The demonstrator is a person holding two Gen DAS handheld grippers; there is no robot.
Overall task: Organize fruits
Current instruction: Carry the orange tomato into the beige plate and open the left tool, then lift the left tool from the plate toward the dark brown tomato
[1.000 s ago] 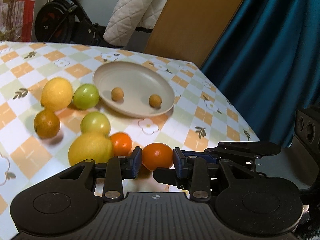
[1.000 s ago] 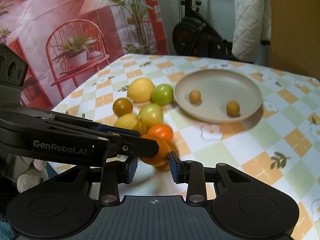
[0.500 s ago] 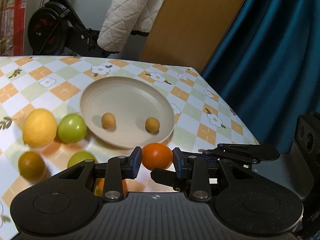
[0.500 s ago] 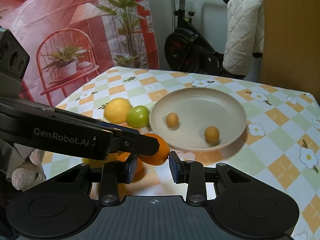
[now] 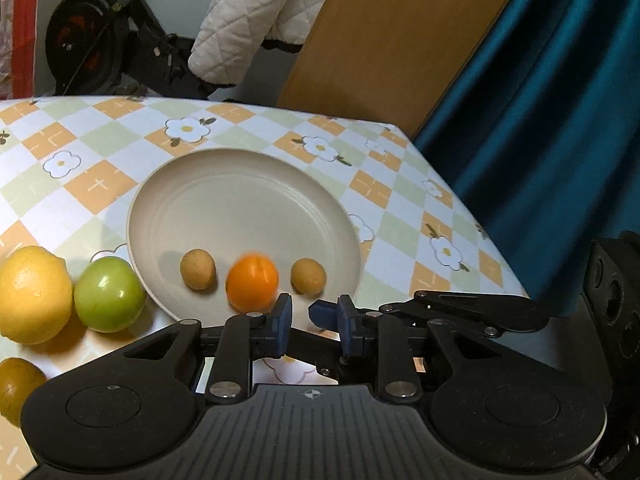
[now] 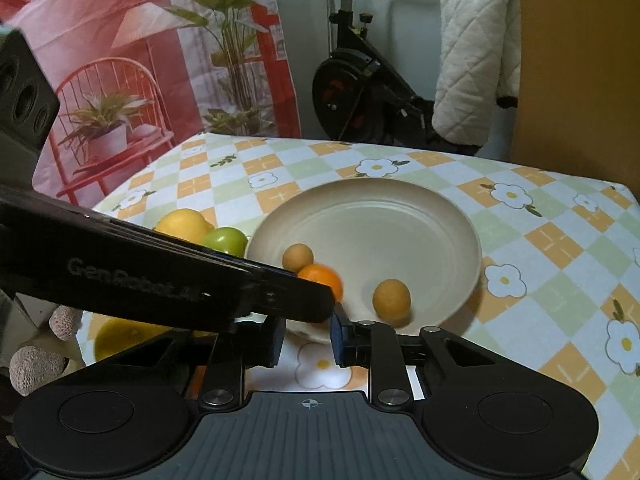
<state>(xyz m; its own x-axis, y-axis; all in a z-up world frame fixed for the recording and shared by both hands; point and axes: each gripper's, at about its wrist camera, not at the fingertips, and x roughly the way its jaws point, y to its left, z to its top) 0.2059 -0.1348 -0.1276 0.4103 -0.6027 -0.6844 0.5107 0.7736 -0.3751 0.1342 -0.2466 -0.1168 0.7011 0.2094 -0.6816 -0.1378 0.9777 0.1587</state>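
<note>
While left gripper (image 5: 310,322) is hovering unclenched at plate (image 5: 248,192) near rim, orange (image 5: 252,286) is lying released inside plate between two small tan fruits (image 5: 198,269). Right gripper (image 6: 306,334) is gaping, grasping nothing.

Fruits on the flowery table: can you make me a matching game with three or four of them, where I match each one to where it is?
Column one:
1. orange
2. green tomato
3. lemon
4. left hand-held gripper

Column two:
A. on the tablecloth, touching the plate's rim
B. at the far left, beside the green tomato
C. open, holding nothing
D. on the plate, between two small brown fruits

Pairs: 1-D, 2-A, 3-B, 4-C
</note>
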